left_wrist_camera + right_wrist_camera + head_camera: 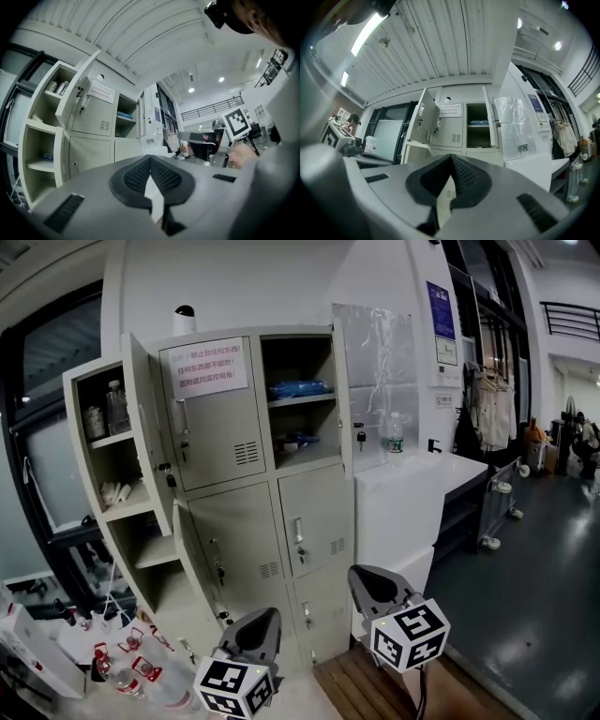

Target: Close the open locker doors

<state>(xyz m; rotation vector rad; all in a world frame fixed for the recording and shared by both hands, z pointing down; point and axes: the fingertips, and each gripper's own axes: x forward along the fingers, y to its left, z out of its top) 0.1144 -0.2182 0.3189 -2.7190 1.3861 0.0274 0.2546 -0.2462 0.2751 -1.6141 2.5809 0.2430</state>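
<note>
In the head view I see the grey locker [248,474] at centre with three doors swung out: the top-left door [145,423] at 10 o'clock, the lower-left door [194,559] at 8 o'clock, and the top-right door [343,390] at 1 o'clock. The top-middle door is closed and carries a white sign [204,367] in red Chinese characters, too small for me to read. The print on a blue poster [440,310] at 2 o'clock is also too small. A bottle [395,432] stands on the white bench [422,470] just right of the locker.

Only this view shows both tools, the left gripper [255,629] at 6 o'clock and the right gripper [377,585] at 5 o'clock, both apart from the locker.

Only the left gripper view shows a hand [239,154] and the right gripper's marker cube [236,123] at 3 o'clock. Its jaws are pressed together on nothing.

The right gripper view has the locker straight ahead. Its jaws are likewise pressed together and empty.
</note>
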